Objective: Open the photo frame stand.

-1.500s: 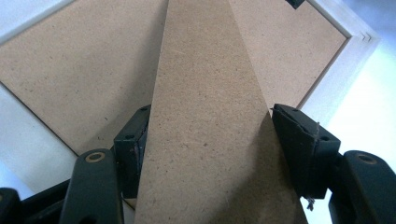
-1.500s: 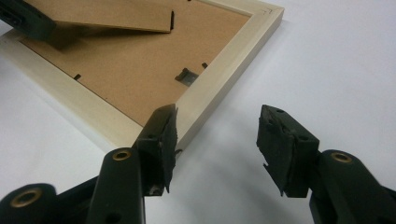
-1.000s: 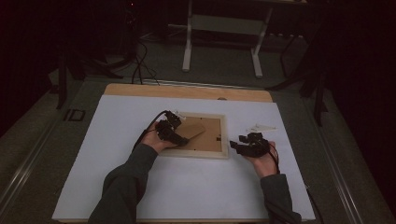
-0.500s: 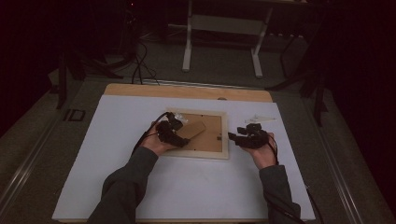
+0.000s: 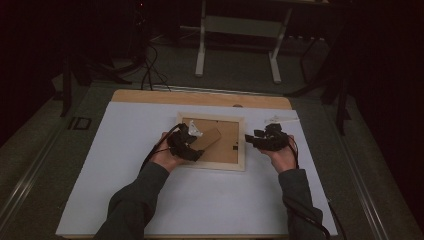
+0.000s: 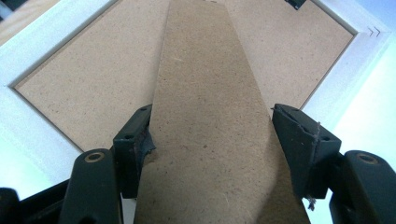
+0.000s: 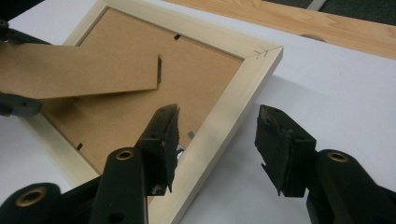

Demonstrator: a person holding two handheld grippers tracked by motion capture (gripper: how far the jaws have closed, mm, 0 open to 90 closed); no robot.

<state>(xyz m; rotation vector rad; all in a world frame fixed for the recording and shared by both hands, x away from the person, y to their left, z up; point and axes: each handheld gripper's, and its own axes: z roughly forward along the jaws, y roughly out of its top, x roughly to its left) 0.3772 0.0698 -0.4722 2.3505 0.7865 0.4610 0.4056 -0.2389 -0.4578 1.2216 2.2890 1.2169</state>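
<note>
A light wooden picture frame [image 5: 220,166] lies face down on the white mat, its brown backing board [image 6: 93,84] up. A brown fibreboard stand [image 5: 210,137] slants up off the backing. My left gripper [image 5: 195,147] is shut across the width of this stand [image 6: 210,116], whose edges meet both jaws [image 6: 211,135]. My right gripper [image 5: 252,140] is open at the frame's right side. In the right gripper view its jaws [image 7: 217,135] straddle the frame's rail [image 7: 187,28], one over the backing and one outside, with a gap to the wood. The stand [image 7: 79,70] shows there at the upper left.
A white mat [image 5: 125,165] covers the wooden table [image 5: 200,97]. Small pale scraps [image 5: 280,120] lie just beyond the right hand. Table legs and cables stand on the dark floor behind the table.
My right gripper has moved away from the person, along the frame's right rail. The left hand has shifted slightly, still holding the stand.
</note>
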